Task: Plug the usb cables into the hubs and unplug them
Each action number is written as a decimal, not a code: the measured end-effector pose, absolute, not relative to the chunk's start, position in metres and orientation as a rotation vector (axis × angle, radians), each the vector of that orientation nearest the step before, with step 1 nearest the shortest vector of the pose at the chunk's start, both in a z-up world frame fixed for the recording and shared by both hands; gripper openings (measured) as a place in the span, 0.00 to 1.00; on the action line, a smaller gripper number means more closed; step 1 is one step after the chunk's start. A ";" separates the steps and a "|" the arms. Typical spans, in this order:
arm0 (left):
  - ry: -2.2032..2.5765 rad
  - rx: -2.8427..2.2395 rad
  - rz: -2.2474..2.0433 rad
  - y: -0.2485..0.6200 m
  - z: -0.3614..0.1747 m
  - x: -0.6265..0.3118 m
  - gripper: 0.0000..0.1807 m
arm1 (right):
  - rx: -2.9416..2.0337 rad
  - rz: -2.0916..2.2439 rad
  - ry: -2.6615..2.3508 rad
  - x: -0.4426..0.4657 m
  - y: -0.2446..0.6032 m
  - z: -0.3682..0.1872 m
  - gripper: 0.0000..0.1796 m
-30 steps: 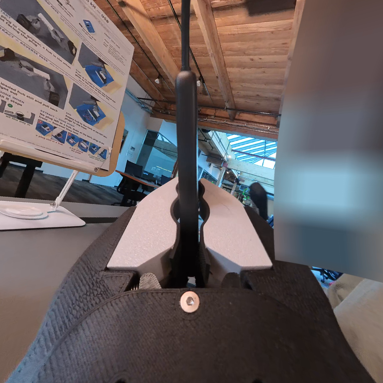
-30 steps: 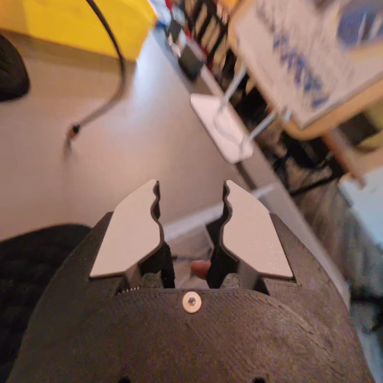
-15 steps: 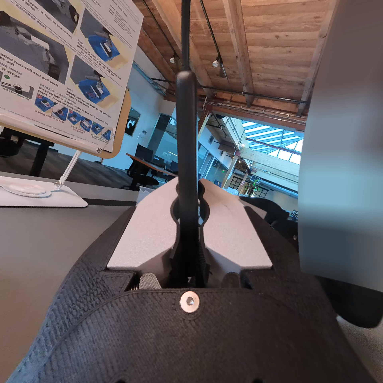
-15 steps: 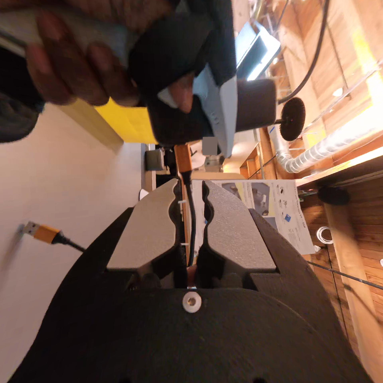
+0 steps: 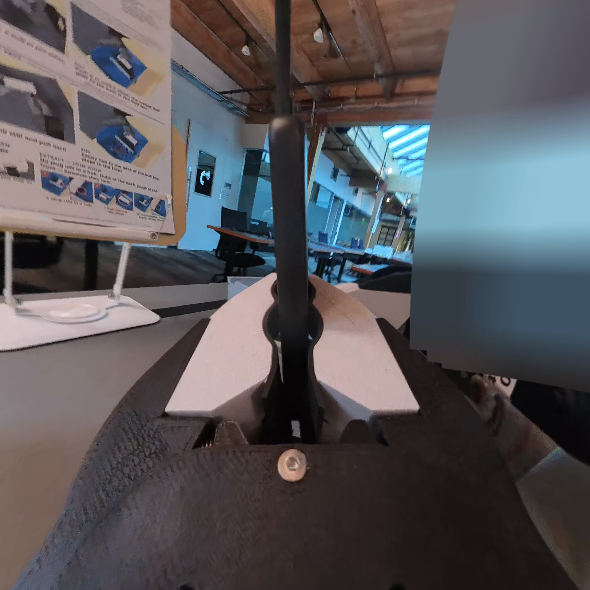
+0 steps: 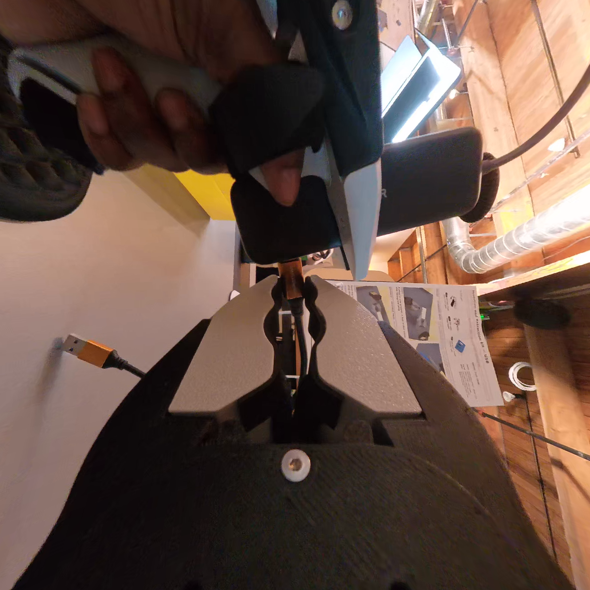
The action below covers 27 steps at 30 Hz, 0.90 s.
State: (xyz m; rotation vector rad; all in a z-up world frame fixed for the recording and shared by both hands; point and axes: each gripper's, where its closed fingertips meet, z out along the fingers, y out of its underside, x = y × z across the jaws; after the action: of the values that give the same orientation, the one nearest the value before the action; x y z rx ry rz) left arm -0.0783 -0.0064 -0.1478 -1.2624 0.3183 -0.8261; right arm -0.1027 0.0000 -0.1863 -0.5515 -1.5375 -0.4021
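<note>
Left wrist view: left gripper (image 5: 292, 306) at centre frame, fingers clamped on a black hub (image 5: 287, 204) standing upright; instruction sheet on stand (image 5: 83, 121) upper left; grey table (image 5: 64, 383) lower left.

Right wrist view: right gripper (image 6: 291, 289), fingers closed on an orange plug (image 6: 290, 281) — its tip meeting the hub's edge (image 6: 281, 223) above; second orange plug (image 6: 91, 351) loose at mid-left on the table.

A wooden beamed ceiling (image 5: 351, 48) fills the upper frame, skylights (image 5: 405, 140) glow blue at centre right, and office desks (image 5: 242, 234) with chairs (image 5: 236, 255) stand mid-frame behind the dark tabletop (image 5: 79, 376).
</note>
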 end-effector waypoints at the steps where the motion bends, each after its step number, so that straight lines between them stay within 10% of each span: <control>1: 0.349 -1.272 -0.800 -0.007 -0.148 -0.077 0.07 | -0.543 -0.404 -1.528 -0.102 0.000 -0.185 0.08; 27: 0.600 -1.501 -0.850 -0.020 -0.177 -0.076 0.10 | -0.531 -0.391 -1.490 -0.111 -0.007 -0.180 0.07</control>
State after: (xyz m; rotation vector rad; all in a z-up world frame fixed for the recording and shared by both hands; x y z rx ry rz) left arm -0.0764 -0.0196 -0.1770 -1.5013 0.6000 -0.8498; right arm -0.1109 -0.0070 -0.1803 -0.5307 -1.4898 -0.3912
